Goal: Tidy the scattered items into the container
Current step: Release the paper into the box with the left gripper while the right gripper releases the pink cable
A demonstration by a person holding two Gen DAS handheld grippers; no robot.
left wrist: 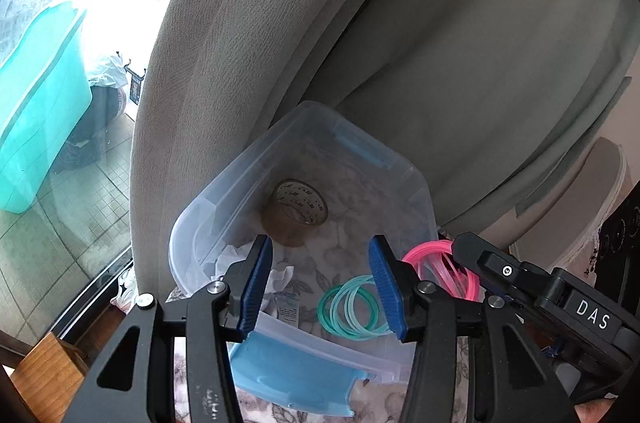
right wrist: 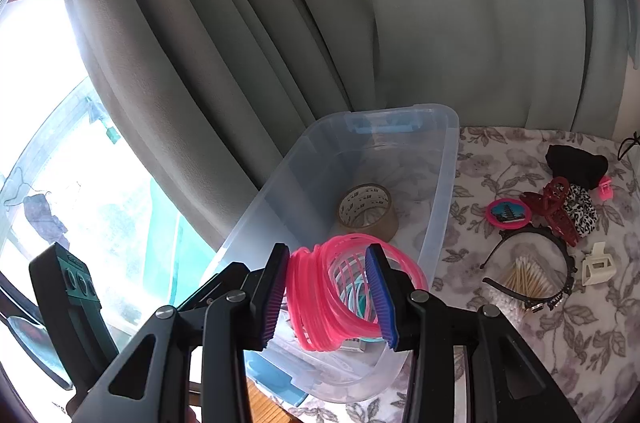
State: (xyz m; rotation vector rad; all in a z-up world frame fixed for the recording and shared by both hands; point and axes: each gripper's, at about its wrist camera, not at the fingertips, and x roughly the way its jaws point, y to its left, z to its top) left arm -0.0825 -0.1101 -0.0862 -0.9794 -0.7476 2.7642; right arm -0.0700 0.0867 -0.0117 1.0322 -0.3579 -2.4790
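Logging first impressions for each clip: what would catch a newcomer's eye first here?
The bundle of neon pink plastic rings, between the right gripper's jaws over the clear plastic storage bin. In the bin lie a brown tape roll and teal rings; hair accessories clutter the floral cloth to its right.

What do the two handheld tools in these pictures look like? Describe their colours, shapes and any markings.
Both are alike. The left tool and the right tool each have matte black, angular plastic arms with triangular cut-outs and round silver pivot bolts. Each finger ends in a flat blue ribbed pad. Seen from the left wrist camera, the right tool's black body carries white letters reading DAS. No cables or sleeves show.
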